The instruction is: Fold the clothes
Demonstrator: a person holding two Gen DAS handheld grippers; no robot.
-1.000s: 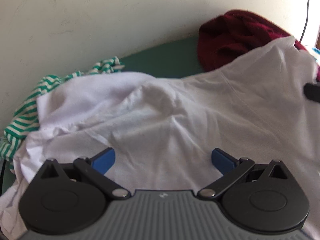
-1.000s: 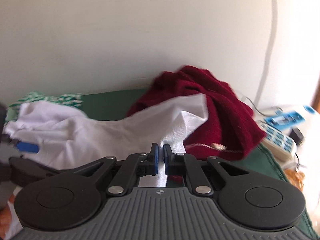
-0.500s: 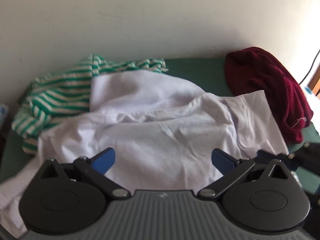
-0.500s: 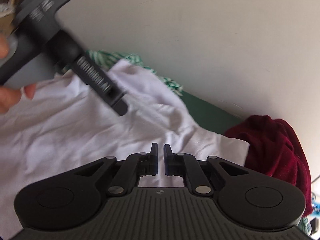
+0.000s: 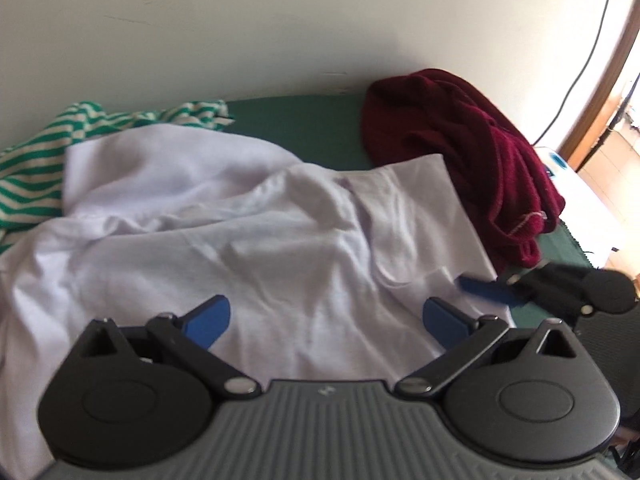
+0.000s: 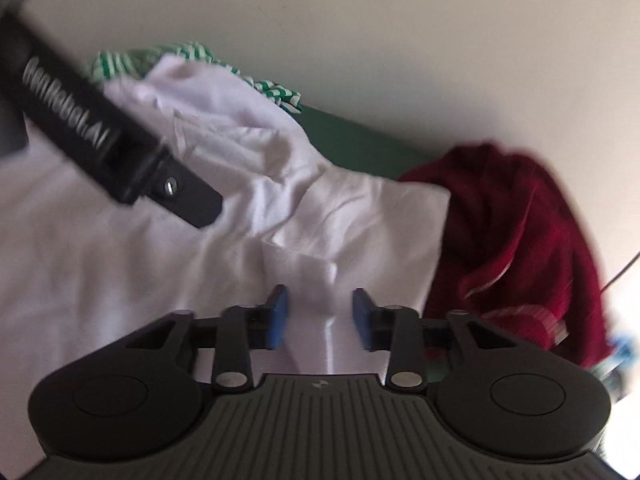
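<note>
A crumpled white shirt [image 5: 280, 248] lies spread over the green table [image 5: 300, 120]. My left gripper [image 5: 326, 316] hovers over its near part, open wide, with nothing between the blue pads. In the right wrist view my right gripper [image 6: 320, 316] is low over the white shirt [image 6: 340, 216]. Its jaws are opening, and a raised fold of the shirt stands between the pads without being pressed. The right gripper [image 5: 480, 290] also shows at the shirt's right corner in the left wrist view. The left gripper's black body [image 6: 100, 140] crosses the upper left of the right wrist view.
A dark red garment [image 5: 460, 140] is heaped at the shirt's far right. A green-and-white striped garment [image 5: 32, 160] lies at the far left, partly under the shirt. A pale wall closes the table's far side. A cable [image 5: 592, 48] hangs at the right, above a white box [image 5: 560, 160].
The right gripper's jaws, shut a second ago, have parted around a fold of the white shirt. Both views have swung, and the shirt's right corner now lies flat by the red garment.
</note>
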